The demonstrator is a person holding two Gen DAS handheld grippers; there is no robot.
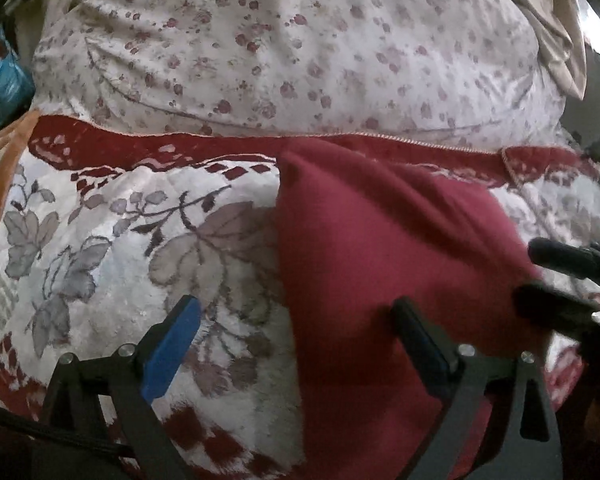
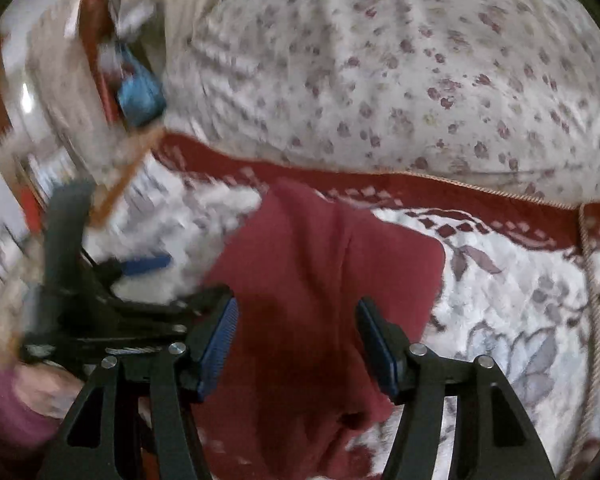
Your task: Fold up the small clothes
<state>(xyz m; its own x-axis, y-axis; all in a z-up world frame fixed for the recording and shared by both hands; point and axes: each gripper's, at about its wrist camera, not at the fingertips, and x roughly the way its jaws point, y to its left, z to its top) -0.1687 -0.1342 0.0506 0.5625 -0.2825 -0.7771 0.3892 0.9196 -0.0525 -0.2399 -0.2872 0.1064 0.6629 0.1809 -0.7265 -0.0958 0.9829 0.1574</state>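
We see a bed filling both views: a white floral quilt (image 1: 300, 52) at the back and a blanket (image 1: 100, 248) with grey leaves and a dark red border in front. The right wrist view is smeared on its left side, so the room past the bed edge cannot be made out there. On the blanket lies the red garment (image 1: 380, 240), flat with a few soft creases; its near end runs out of the bottom of both views. No label or writing can be read anywhere.

Our left gripper (image 1: 296, 344) has its fingers spread wide, one blue pad (image 1: 172, 348) over bare blanket, the other over the garment, with nothing held. Our right gripper (image 2: 296, 344) stands partly open above the garment, clear of the cloth. A small blue bag (image 1: 8, 88) sits past the blanket's far left corner, half cut off.
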